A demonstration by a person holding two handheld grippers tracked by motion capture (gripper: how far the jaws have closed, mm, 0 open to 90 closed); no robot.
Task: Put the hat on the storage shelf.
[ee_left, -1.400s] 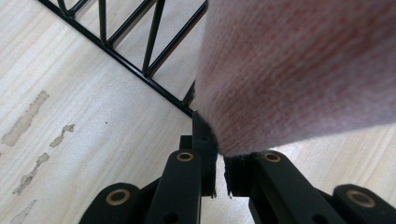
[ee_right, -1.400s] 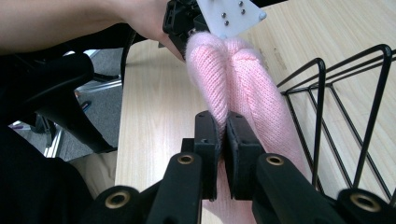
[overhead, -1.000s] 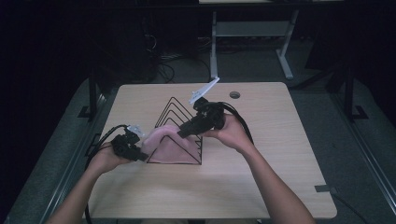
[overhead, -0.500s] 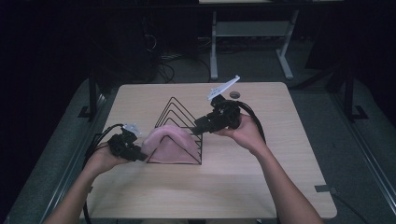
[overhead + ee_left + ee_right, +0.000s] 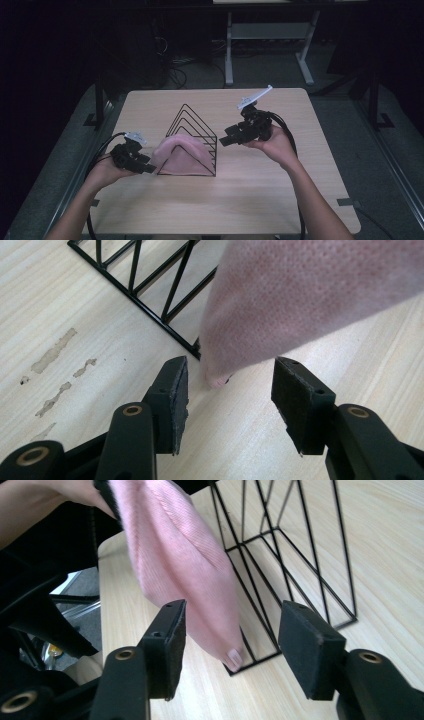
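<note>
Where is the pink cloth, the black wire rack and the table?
pink cloth (image 5: 181,150), high view, its draped middle.
black wire rack (image 5: 192,113), high view, a rear wire triangle.
table (image 5: 280,185), high view, bare wooden top.

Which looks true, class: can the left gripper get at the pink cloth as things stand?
Probably yes. The left gripper is open, its jaws either side of the cloth's hanging corner beside the rack, with nothing between them.
</note>
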